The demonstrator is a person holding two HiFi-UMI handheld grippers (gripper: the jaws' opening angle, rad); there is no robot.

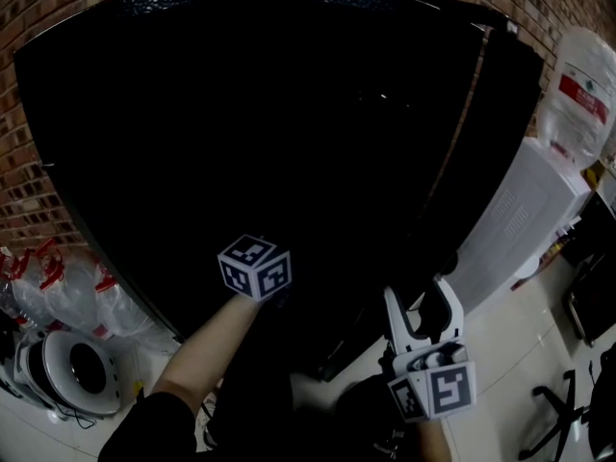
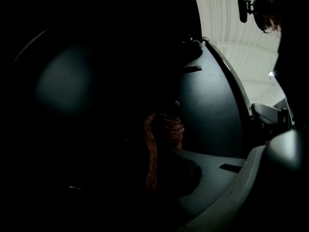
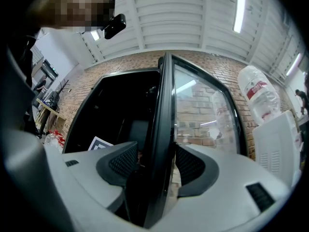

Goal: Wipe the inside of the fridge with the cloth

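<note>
Left gripper (image 2: 164, 134) reaches inside the fridge (image 1: 241, 114), its fingers pinching the orange cloth (image 2: 152, 153). Right gripper (image 3: 161, 163) holds the fridge's open door (image 3: 166, 105), fingers clamped on its edge. Wiping appears under way; the dark interior hides how much remains.

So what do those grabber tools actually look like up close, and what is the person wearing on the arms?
The right gripper is pale grey plastic, with two curved fingers lined with black ribbed pads. Each gripper carries a white cube printed with black square markers. The person wears a black short sleeve.
</note>
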